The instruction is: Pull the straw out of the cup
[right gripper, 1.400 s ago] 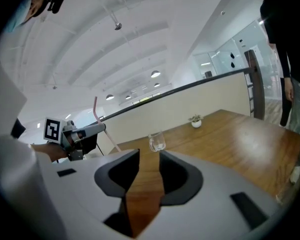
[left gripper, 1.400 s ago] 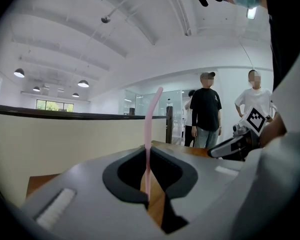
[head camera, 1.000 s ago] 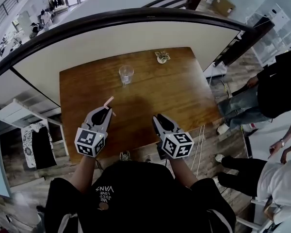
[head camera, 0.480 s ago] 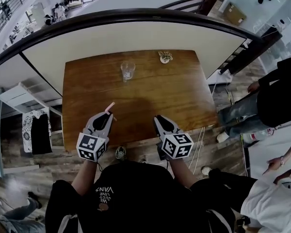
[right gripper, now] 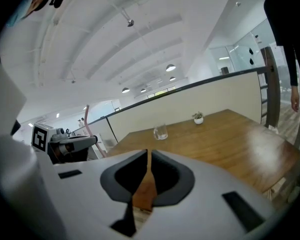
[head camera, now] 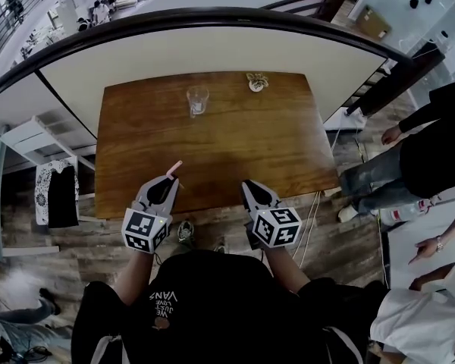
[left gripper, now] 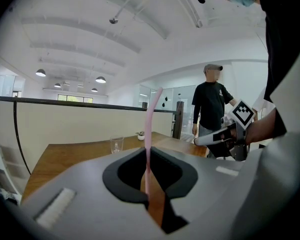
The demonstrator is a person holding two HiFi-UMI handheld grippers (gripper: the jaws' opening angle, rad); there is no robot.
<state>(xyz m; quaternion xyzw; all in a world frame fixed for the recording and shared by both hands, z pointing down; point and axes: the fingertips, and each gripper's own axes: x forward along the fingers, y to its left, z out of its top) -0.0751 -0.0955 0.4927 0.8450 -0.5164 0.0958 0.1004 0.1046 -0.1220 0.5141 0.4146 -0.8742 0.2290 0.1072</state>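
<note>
Between the jaws of the left hand-held gripper (head camera: 169, 180) the pink straw (head camera: 174, 165) sits clamped, well apart from the cup (head camera: 198, 100) on the table (head camera: 273, 142). Both hands have drawn back to the near edge within 1 second, and the right hand-held gripper (head camera: 251, 185) has just been closing on nothing. I'd call the pull done.

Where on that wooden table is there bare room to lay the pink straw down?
Nearly everywhere: the table is bare from its near edge up to the glass, and across to the side below the little plant pot. Only that far edge holds things.
</note>
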